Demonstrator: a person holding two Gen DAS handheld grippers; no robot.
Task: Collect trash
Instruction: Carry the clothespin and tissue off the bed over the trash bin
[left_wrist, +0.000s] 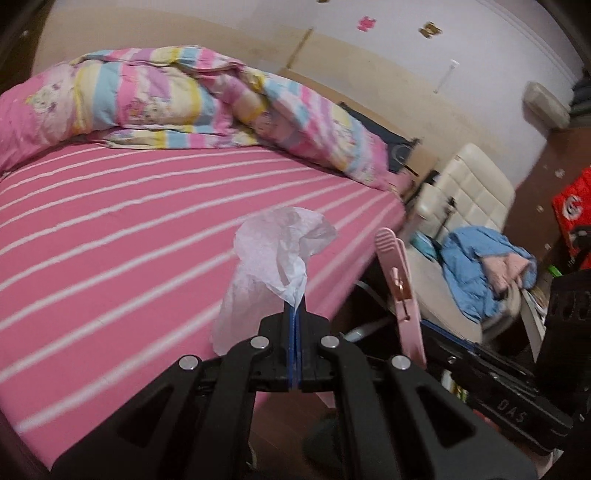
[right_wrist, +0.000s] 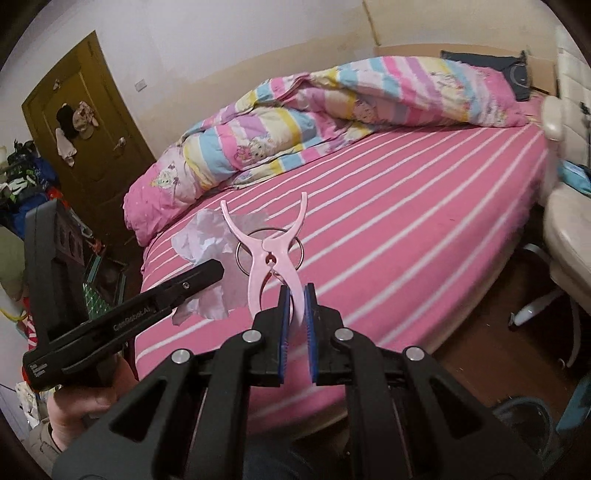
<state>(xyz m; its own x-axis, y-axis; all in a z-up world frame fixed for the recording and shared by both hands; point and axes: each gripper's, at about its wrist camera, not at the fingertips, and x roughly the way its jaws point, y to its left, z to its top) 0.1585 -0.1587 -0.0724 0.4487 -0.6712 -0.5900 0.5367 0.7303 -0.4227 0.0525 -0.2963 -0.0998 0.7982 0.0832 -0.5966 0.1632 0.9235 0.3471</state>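
L gripper (left_wrist: 295, 314) pinched tight on crumpled white tissue (left_wrist: 275, 254), held up over near edge of pink striped bed (left_wrist: 147, 229). R gripper (right_wrist: 295, 314) clamped narrow on pink clothes peg (right_wrist: 271, 251), just right of tissue, also above bed edge.

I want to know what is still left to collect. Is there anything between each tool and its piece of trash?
No. The left tool is already shut on the tissue, and the right tool is shut on the pink clip. Both are held above the bed. No bin can be clearly seen, so the way there cannot be judged.
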